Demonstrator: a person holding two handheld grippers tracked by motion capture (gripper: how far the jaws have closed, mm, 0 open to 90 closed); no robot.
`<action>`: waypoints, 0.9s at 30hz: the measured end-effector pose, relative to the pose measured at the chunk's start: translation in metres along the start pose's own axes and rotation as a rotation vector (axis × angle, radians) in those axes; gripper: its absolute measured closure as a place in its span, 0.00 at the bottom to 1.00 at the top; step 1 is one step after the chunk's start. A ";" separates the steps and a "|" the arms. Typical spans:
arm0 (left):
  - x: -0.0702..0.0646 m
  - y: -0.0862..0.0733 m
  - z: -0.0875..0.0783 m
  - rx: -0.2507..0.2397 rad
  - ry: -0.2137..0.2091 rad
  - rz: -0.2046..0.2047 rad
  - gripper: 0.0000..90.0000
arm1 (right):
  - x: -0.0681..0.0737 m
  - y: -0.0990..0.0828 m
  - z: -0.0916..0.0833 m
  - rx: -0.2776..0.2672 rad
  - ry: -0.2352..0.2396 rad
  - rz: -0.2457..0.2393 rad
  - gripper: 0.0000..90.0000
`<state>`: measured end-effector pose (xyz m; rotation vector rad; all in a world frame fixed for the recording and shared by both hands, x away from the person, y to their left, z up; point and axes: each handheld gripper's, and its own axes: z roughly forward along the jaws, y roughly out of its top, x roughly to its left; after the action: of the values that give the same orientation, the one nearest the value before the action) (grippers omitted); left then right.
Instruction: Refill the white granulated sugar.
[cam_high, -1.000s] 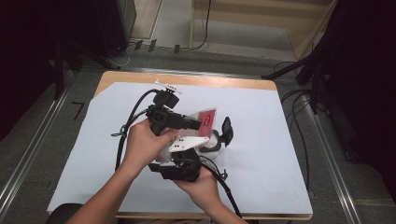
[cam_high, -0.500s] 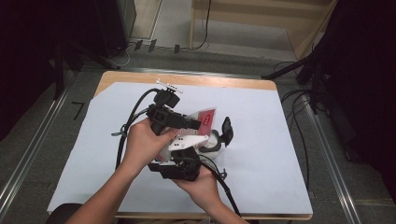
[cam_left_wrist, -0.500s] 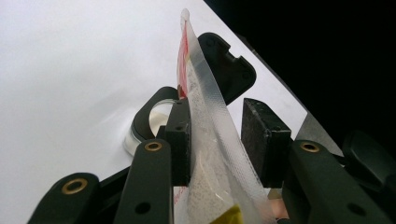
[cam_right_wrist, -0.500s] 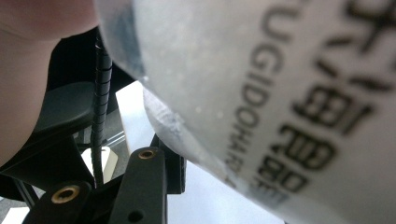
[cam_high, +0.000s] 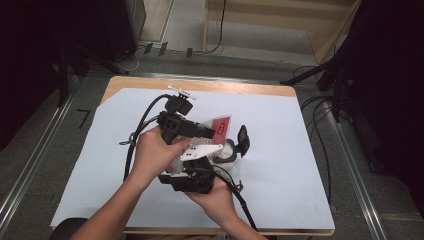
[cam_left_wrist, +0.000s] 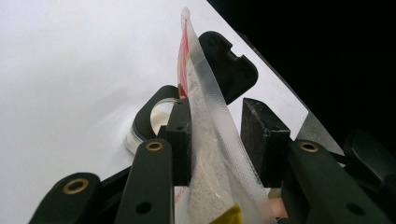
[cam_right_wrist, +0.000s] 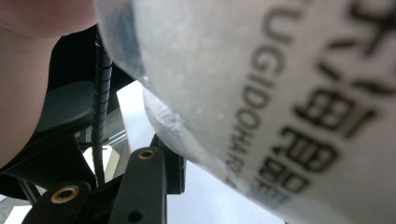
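A clear pouch (cam_left_wrist: 205, 140) with red print and white granules stands on edge between the jaws of my left gripper (cam_left_wrist: 217, 105). Its filled lower part sits pressed between both pads. In the high view the pouch (cam_high: 221, 124) is at the table's middle, with the left gripper (cam_high: 207, 132) reaching it from the left. My right gripper (cam_high: 215, 155) comes up from below. In the right gripper view the printed pouch (cam_right_wrist: 280, 93) is very close and hides one jaw. The other finger (cam_right_wrist: 170, 163) lies against its edge. A small round jar (cam_left_wrist: 149, 121) with an open black flip lid (cam_left_wrist: 229, 65) stands just beyond.
A white sheet (cam_high: 280, 150) covers the wooden table (cam_high: 240, 87). Black cables (cam_high: 137, 130) trail left from the left gripper, and another cable (cam_high: 240, 200) runs toward the near edge. The jar (cam_high: 229, 152) and its lid (cam_high: 243, 140) sit right of both grippers.
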<state>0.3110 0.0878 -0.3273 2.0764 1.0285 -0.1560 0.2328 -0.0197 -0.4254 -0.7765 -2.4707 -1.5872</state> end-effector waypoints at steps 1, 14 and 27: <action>0.000 0.000 0.000 0.002 -0.001 -0.001 0.73 | 0.000 0.000 0.000 0.001 0.000 0.001 0.71; 0.002 0.003 0.000 0.011 -0.008 -0.003 0.75 | 0.000 0.001 0.000 -0.005 -0.008 0.000 0.71; 0.002 0.008 0.000 0.030 -0.009 -0.005 0.75 | 0.000 0.003 -0.002 -0.009 -0.002 0.000 0.71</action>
<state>0.3176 0.0859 -0.3237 2.0989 1.0319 -0.1839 0.2339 -0.0201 -0.4224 -0.7800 -2.4662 -1.5994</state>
